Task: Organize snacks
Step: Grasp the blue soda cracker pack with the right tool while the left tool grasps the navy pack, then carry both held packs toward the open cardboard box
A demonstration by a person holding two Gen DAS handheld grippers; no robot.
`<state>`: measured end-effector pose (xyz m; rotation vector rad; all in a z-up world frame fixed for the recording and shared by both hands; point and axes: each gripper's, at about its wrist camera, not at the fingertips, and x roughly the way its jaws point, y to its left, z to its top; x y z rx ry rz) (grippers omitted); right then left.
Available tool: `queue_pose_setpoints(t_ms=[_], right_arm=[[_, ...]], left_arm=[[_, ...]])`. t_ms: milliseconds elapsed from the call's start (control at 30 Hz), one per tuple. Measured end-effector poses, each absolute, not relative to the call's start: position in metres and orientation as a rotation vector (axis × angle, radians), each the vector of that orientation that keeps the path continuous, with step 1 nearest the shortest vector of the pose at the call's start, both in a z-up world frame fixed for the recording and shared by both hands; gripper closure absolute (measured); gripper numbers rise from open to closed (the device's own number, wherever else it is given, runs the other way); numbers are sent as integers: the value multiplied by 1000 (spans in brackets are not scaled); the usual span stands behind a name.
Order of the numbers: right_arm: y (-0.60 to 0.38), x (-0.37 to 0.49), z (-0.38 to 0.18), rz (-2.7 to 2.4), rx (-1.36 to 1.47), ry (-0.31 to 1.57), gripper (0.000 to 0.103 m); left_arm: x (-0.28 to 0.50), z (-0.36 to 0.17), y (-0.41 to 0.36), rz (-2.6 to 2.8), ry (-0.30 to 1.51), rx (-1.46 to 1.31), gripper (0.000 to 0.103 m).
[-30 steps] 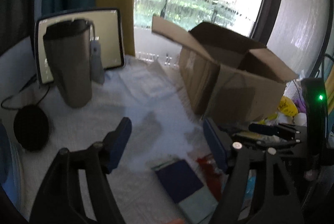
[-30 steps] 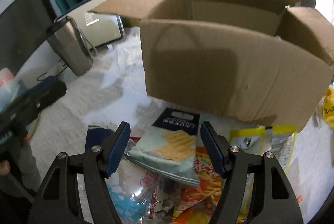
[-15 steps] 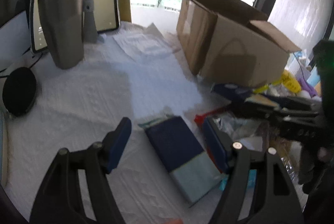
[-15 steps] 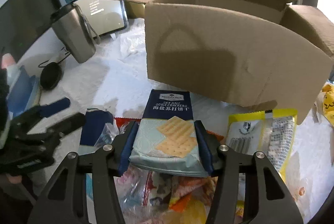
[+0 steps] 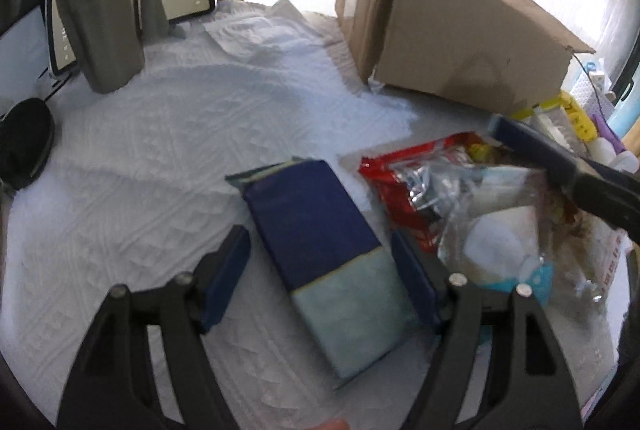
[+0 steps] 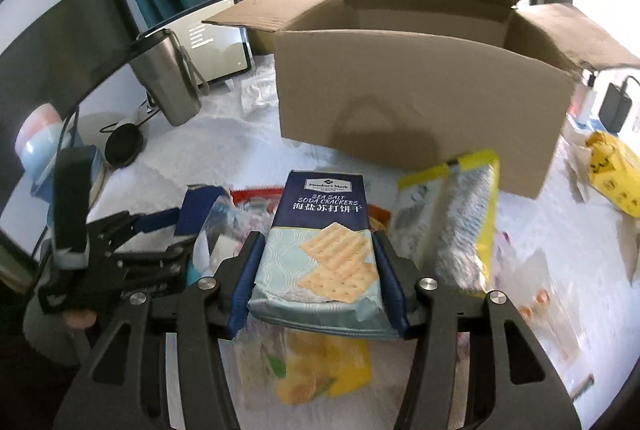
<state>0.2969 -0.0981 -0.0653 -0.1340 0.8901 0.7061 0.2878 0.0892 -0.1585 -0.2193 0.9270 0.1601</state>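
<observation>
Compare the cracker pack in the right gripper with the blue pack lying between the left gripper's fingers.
The soda cracker pack is clamped in the right gripper, lifted off the pile; the blue pack lies flat on the white cloth, and the left gripper, its jaws opening, straddles it without pressing. The cracker pack shows its printed front with cracker pictures; the blue pack shows a plain face. Both are navy above and pale teal below, similar in shape.
</observation>
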Motion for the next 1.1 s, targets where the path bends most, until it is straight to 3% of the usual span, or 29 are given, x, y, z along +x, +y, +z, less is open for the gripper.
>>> queue_pose_setpoints(t_ms=[233,467,833,1100], right_arm=[[-126,291,-65,690,-101,873,47],[-139,286,-63,702,-68,862,47],[-142,276,-54,709,-60,832,47],[-144,272,-36,712,-68,789,47]], left_arm=[[289,-159,83,156,931,-155,26],[275,-156,86,133,934,-142,44],[246,-150,87,122,930,-117,45],[239,-110,86,77,821,-144,45]])
